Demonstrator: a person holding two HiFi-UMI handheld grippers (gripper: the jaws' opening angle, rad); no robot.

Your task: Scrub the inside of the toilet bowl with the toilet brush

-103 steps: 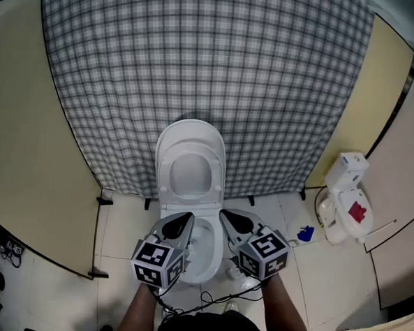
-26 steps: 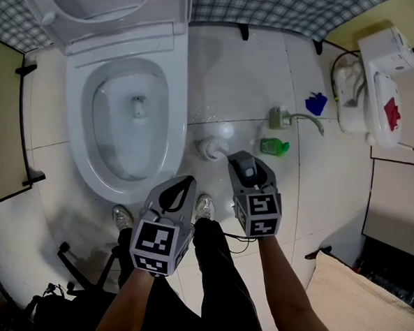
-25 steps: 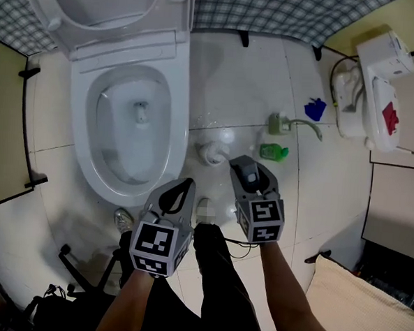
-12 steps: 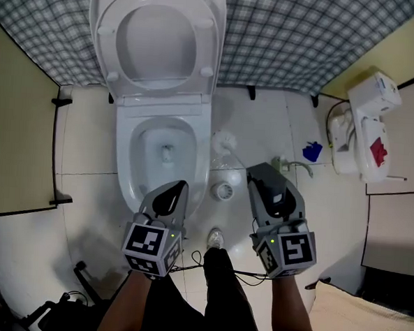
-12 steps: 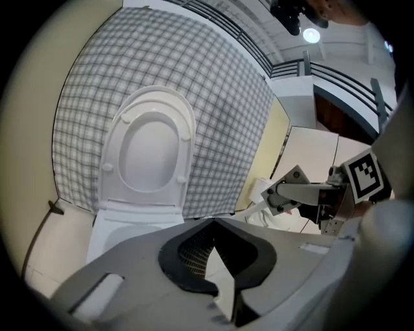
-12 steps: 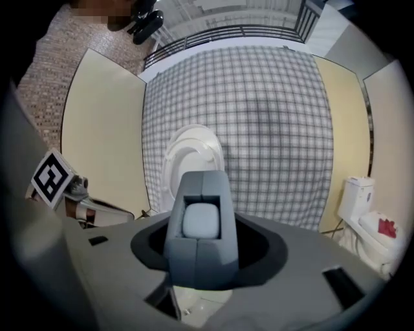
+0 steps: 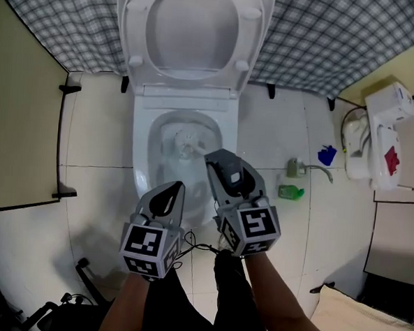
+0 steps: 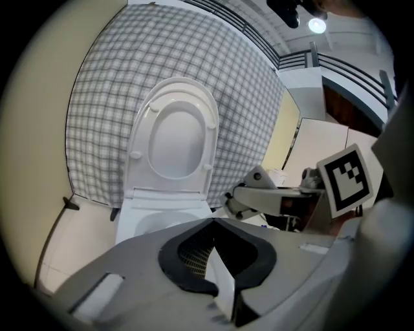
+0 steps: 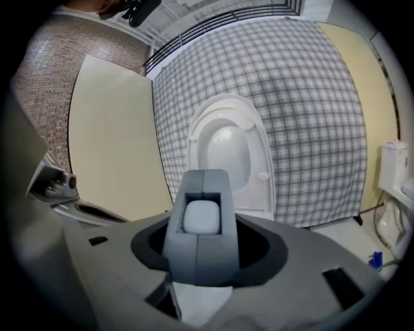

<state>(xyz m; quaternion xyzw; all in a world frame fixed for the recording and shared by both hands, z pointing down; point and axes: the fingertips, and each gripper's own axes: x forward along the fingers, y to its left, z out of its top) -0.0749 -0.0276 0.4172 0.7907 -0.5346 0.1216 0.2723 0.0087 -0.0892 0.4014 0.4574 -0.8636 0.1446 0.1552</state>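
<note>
Nearest, the left tongs are pinched together with nothing in them, just short of the bowl's front edge. Beside them the right tongs are clamped on the white handle of the toilet brush, whose bristly white head sits down inside the toilet bowl, toward the back of the basin. So pickup and entry look done — the scrubbing itself seems barely begun, with the walls and the underside of the rim left. Beyond, the seat stands raised against the checked curtain
</note>
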